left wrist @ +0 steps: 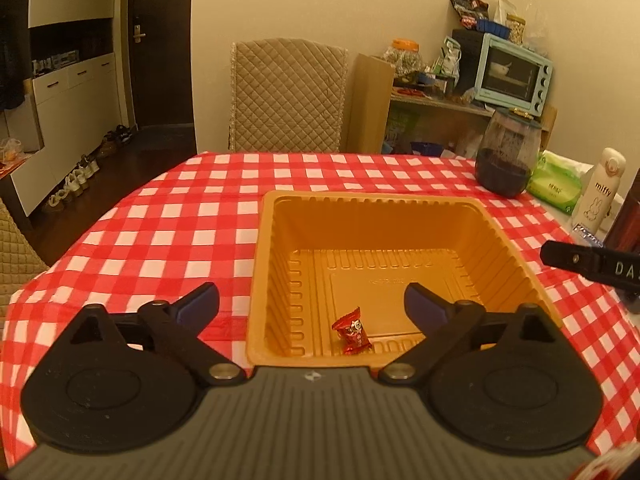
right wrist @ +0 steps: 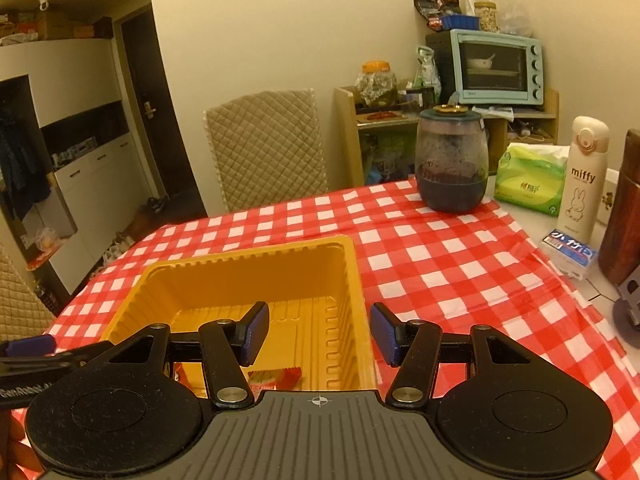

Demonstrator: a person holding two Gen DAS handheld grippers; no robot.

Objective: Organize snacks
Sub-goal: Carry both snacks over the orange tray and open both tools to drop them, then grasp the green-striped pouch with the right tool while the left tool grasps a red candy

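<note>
An orange plastic tray (left wrist: 496, 236) sits on the red-and-white checked tablecloth (left wrist: 168, 216). A red wrapped candy (left wrist: 352, 332) lies in its near part. My left gripper (left wrist: 312, 306) is open and empty, its fingers spread above the tray's near left rim. In the right wrist view the tray (right wrist: 356, 276) is at lower left with a red-and-white wrapped candy (right wrist: 276, 378) at its near edge. My right gripper (right wrist: 319, 332) is open and empty over the tray's right wall. The left gripper's finger (right wrist: 28, 346) shows at the left edge.
A dark glass jar (right wrist: 452, 164) stands at the far right of the table, with a green tissue pack (right wrist: 528, 186), a white miffy bottle (right wrist: 582, 180) and a small blue-white packet (right wrist: 570, 254). A brown container (right wrist: 624, 208) is at the right edge. A quilted chair (left wrist: 286, 96) stands behind the table.
</note>
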